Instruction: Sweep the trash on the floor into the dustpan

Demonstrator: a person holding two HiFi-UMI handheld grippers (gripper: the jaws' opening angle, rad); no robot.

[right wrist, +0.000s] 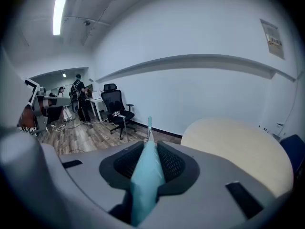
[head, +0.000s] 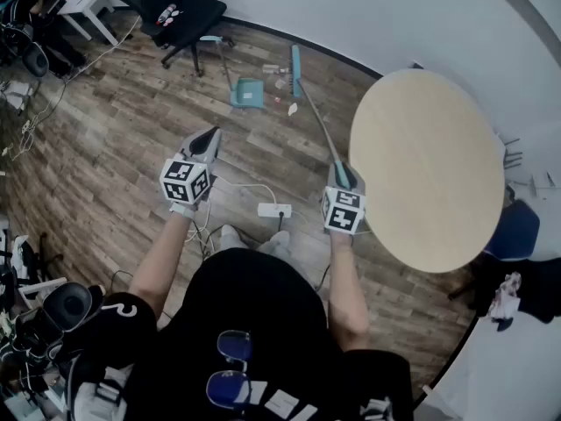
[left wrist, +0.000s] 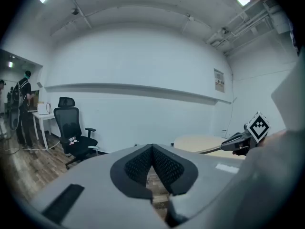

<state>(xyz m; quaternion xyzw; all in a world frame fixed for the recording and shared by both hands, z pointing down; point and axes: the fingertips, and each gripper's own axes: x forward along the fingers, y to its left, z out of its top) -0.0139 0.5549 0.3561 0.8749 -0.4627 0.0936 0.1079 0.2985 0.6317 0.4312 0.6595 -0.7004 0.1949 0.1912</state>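
The likeliest trouble is the long lever: the right gripper point(right wrist: 148, 150) is pinched on only the very end of the broom's teal grip point(right wrist: 146, 180), so a sideways stroke could twist the smooth, tapered plastic in the ribbed black pads and let the broom head point(head: 295, 62) wander or roll. The left gripper point(left wrist: 152, 149) has its claw pressed together on nothing, hanging over bare boards, so nothing steadies the teal dustpan point(head: 247, 93). It sits on the floor on its own with its long handle standing up, and a firm push of debris could shove the light plastic pan backwards or tip it. The trash point(head: 282, 83), a few small pale and pinkish scraps that look like paper, lies scattered between the pan's mouth and the broom head, close to the white wall. Light pieces like these may skip over the pan's lip or skid along the wood-grain plank floor point(head: 114, 121), which looks smooth. The round, pale-wood table point(head: 429, 169) bulges just beside the right gripper and could catch an elbow on the backswing. A white power strip point(head: 273, 210) and its cable lie by the person's feet, a snag if they step forward.
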